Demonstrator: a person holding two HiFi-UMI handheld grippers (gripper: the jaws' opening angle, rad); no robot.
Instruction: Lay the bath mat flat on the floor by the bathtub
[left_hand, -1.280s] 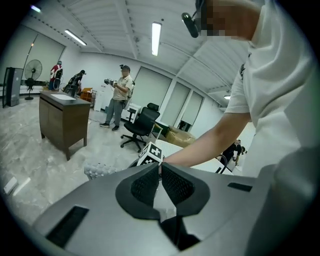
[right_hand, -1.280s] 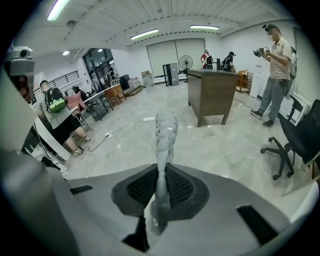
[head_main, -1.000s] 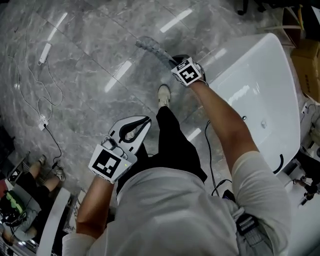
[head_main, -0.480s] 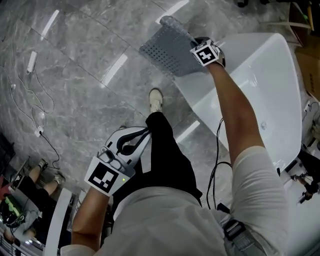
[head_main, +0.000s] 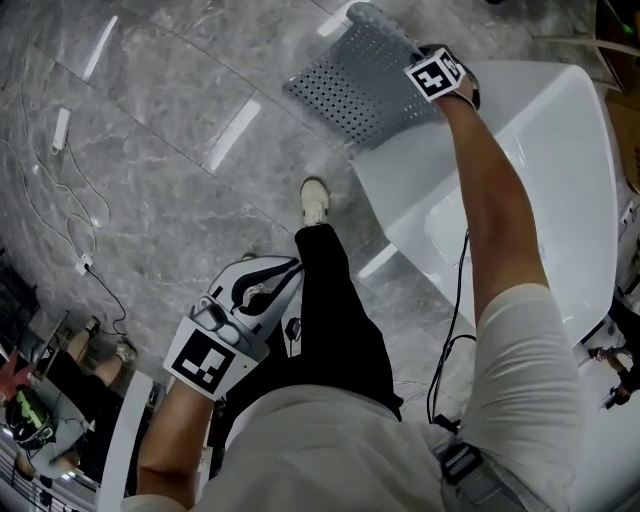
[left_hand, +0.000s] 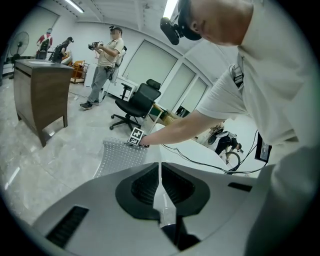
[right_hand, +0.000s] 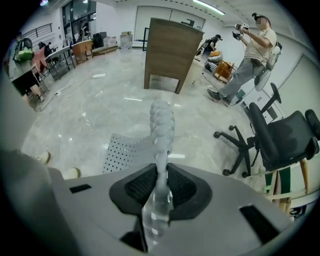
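Head view: right gripper (head_main: 420, 55) is pinching the bath mat (head_main: 365, 85).
Left gripper (head_main: 268, 278) is hanging closed and empty; the floppy mat could be landing folded on the bathtub (head_main: 540, 150).

My bath mat (head_main: 365, 85) is a grey, see-through sheet dotted with small holes. It isn't flat yet. One edge is pinched between the jaws of my right gripper (right_hand: 161, 174), and the rest curves down toward the grey floor (head_main: 170, 150), beside the white bathtub's (head_main: 540, 140) corner.
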